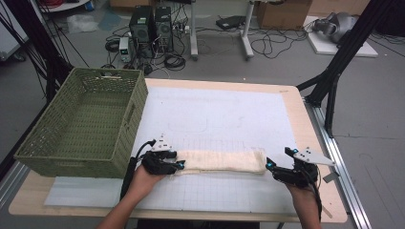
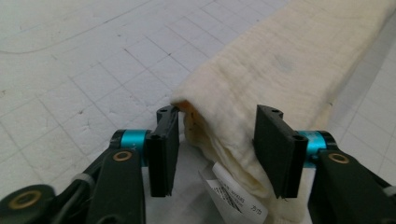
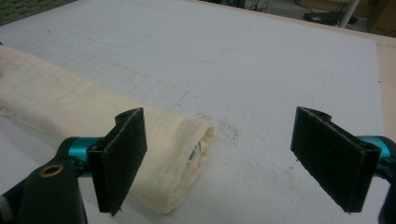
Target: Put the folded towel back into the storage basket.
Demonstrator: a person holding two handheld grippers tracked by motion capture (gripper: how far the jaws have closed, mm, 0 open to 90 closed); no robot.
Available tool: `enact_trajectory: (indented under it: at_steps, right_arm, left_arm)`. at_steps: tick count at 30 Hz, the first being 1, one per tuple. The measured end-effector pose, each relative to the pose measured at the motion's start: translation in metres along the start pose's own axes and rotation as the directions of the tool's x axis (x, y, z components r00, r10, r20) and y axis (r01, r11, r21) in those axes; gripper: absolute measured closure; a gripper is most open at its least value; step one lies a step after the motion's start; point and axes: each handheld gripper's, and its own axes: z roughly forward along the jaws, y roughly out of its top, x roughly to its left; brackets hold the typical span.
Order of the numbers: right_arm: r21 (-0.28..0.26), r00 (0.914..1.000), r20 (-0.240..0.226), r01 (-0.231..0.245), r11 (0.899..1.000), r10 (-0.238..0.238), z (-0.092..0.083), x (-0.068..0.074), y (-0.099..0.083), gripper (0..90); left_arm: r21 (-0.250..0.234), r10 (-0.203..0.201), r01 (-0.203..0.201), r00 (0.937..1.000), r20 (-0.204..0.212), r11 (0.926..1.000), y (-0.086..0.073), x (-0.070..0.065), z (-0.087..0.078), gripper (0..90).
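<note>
Between left gripper (image 2: 217, 149) jaws: folded towel (image 2: 261, 88) end.

My left tongs (image 2: 217, 149) straddle the near end of the folded cream towel (image 2: 280, 70); the right pad touches the cloth, the left pad stands just off it. A white care label (image 2: 231, 191) sticks out underneath. White gridded surface (image 2: 70, 60) all around.

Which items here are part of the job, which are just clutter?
In the job:
- cream folded cloth strip, lying flat on the white gridded mat
- left claw, jaws around one cloth end, not clearly pressing
- right claw, jaws wide open at the other end

Lying about:
- green woven plastic basket at the table's left
- black computer towers and cables on the floor
</note>
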Motion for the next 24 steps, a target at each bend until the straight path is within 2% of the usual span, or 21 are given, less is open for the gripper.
enact_trajectory:
  at_steps: [1, 2, 4, 7, 10, 12, 14, 19, 24]
  right_arm:
    - [0.004, 1.0000, -0.001, -0.002, 1.000, 0.002, 0.000, 0.000, 0.000, 16.7]
    - [0.004, 1.0000, -0.001, -0.002, 1.000, 0.002, 0.000, 0.000, 0.000, 16.7]
    - [0.007, 1.0000, -0.001, 0.003, 1.000, -0.003, 0.000, 0.000, -0.001, 16.8]
    - [0.005, 1.0000, 0.000, 0.005, 1.000, -0.005, -0.001, 0.001, -0.001, 16.8]
    - [0.002, 1.0000, 0.000, 0.009, 1.000, -0.009, -0.001, 0.001, -0.001, 16.8]
    - [0.006, 1.0000, -0.003, 0.002, 1.000, -0.002, -0.001, 0.000, -0.002, 16.8]
    - [0.023, 1.0000, 0.000, -0.005, 1.000, 0.005, 0.002, 0.000, -0.003, 16.7]
    - [0.006, 0.9999, -0.004, 0.013, 1.000, -0.013, 0.003, 0.001, -0.002, 16.7]
    - [0.012, 0.9998, -0.010, 0.015, 1.000, -0.015, 0.003, 0.002, -0.002, 16.7]
  left_arm:
    - [-0.001, 0.003, -0.003, 0.9997, 0.024, 1.0000, 0.000, -0.001, 0.000, 70.2]
    - [-0.004, 0.004, -0.004, 0.9994, 0.035, 1.0000, 0.000, -0.004, 0.000, 70.2]
    - [-0.008, 0.015, -0.015, 0.9994, 0.031, 0.9999, 0.000, -0.008, 0.000, 80.5]
    - [-0.012, -0.005, 0.005, 0.9994, 0.033, 0.9999, -0.001, -0.006, -0.001, 81.6]
    - [-0.044, -0.016, 0.017, 0.9993, 0.035, 0.9989, -0.001, -0.007, -0.004, 81.7]
    - [-0.079, -0.033, 0.037, 0.9985, 0.043, 0.9962, -0.001, -0.006, -0.007, 81.6]
    - [-0.118, -0.071, 0.079, 0.9950, 0.071, 0.9899, -0.001, -0.003, -0.012, 81.3]
    - [-0.141, -0.087, 0.099, 0.9923, 0.089, 0.9850, -0.002, -0.001, -0.015, 81.1]
    - [-0.155, -0.094, 0.107, 0.9912, 0.093, 0.9820, -0.002, 0.000, -0.017, 80.9]
